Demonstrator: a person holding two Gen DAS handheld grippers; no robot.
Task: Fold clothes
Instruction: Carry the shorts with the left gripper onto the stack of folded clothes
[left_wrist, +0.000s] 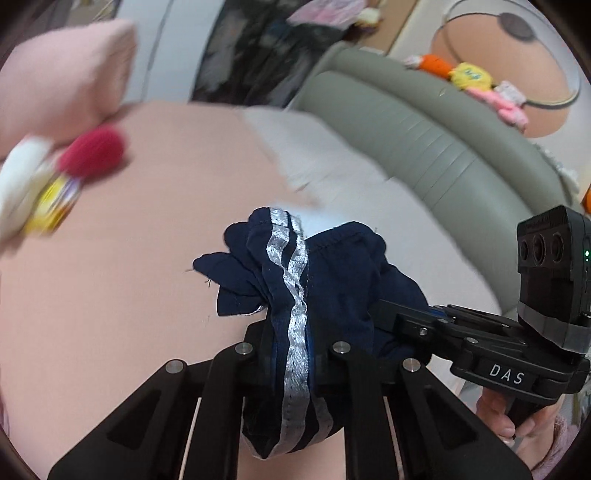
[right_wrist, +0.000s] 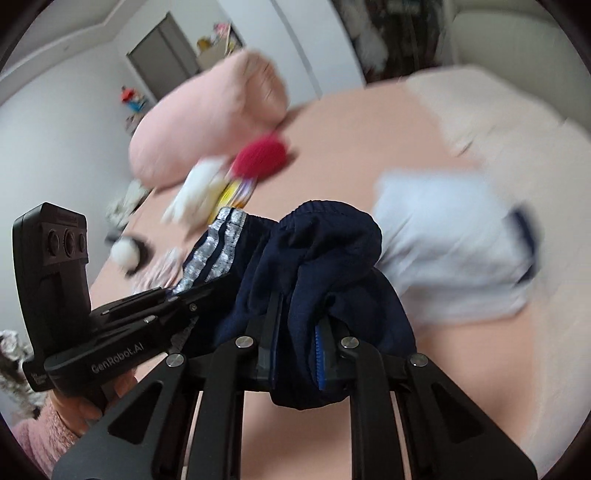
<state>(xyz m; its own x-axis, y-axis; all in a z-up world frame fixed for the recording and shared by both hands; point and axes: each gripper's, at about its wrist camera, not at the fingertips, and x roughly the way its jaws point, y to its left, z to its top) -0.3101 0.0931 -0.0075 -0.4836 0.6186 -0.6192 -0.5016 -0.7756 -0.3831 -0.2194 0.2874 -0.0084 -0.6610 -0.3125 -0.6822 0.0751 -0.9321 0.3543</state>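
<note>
1. Both grippers clamp the same navy garment, which is bunched and lifted off the pink bed sheet.
2. Left gripper: jaws pinched on the silver-striped edge; fabric spills ahead of and below the fingers.
3. Right gripper: jaws pinched on plain navy fabric, waistband draped forward over them.
4. Beyond the right gripper, a pale folded item, probably another garment; too blurred to confirm.

Navy shorts in right tongs
</note>
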